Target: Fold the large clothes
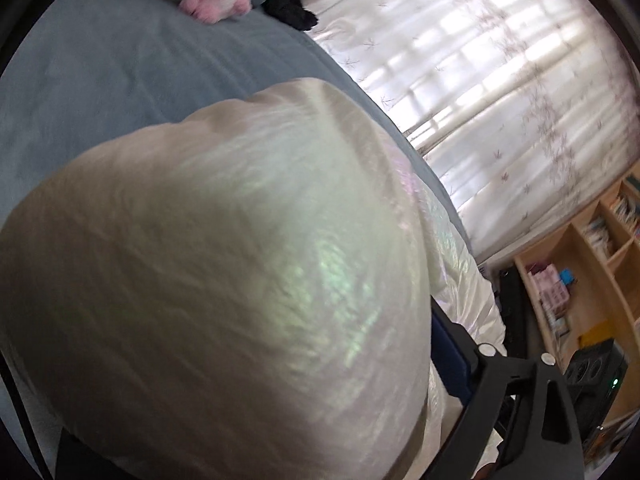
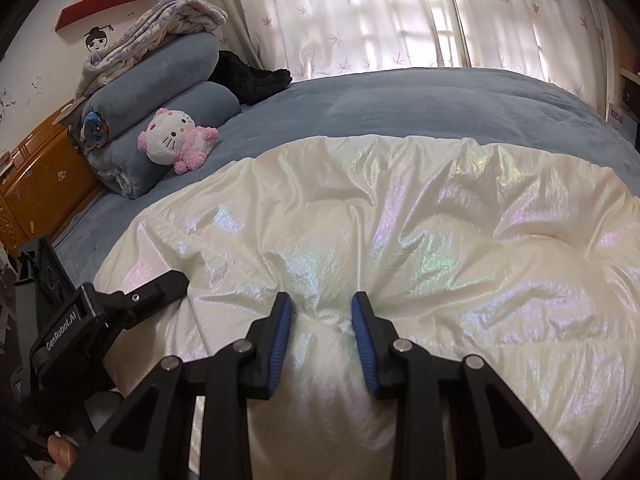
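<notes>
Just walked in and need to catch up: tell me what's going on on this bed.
A person with a handheld gripper in each hand is working on a puffy, iridescent white jacket spread on the blue bedspread. The right gripper is pinching a bulge of its fabric at the near edge. The left gripper reaches onto the jacket from the left; whether it is shut is unclear, and its own camera is mostly covered by fabric. A plush cat and rolled blankets sit near the headboard.

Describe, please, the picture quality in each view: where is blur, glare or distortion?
Left wrist view: the white jacket fills the frame, soft and smeared by blur; the backlit curtain is overexposed. Right wrist view: sharper, with rainbow glare on the jacket around the right claw; fisheye distortion bends the blue bed edge.
</notes>
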Available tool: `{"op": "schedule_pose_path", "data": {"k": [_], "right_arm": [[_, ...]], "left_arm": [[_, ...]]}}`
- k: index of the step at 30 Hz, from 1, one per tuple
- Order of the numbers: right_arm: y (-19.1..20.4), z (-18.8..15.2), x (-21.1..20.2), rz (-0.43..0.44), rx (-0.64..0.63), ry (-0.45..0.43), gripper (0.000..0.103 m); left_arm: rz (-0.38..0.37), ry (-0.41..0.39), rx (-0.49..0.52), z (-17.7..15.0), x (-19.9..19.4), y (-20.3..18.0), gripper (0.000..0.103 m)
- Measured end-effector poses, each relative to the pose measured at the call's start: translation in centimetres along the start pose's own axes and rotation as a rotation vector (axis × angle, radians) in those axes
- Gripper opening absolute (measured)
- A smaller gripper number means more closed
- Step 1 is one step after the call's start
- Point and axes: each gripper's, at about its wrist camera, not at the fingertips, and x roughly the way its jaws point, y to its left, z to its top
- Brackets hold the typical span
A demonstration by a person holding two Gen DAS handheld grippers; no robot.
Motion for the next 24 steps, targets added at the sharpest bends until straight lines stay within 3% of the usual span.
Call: {"op": "schedule_pose_path", "data": {"k": [10,13,15,18,24], "right_arm": [[-0.5,-0.1,0.0,-0.009,0.007,0.005,0.032],[-0.1,0.0,0.1,-0.015,0.007,0.007,0.032],[0.1,0.1,0.1,-0.020,0.007,0.008,0.032],[0.2,0.1,0.0,-0.025,0.013,0.011,0.032],[-0.5,0.6,-2.6,-0.046,0.064,-0.015,0.028]], "left_arm": [[0.015,0.006,0.099,-0.7,-0.6,-1.7,0.068],[0.016,0.004,0.127,-0.8,-1.3,-1.0,0.054],[0.026,0.004,0.178,-0.5,-0.9,-2.3,0.040],[0.048,-0.010,0.250,-1.1,-1.7,-3.2,0.028],[0.082,-0.048,0.330,-1.5,-4.3,-3.6,0.023]]}}
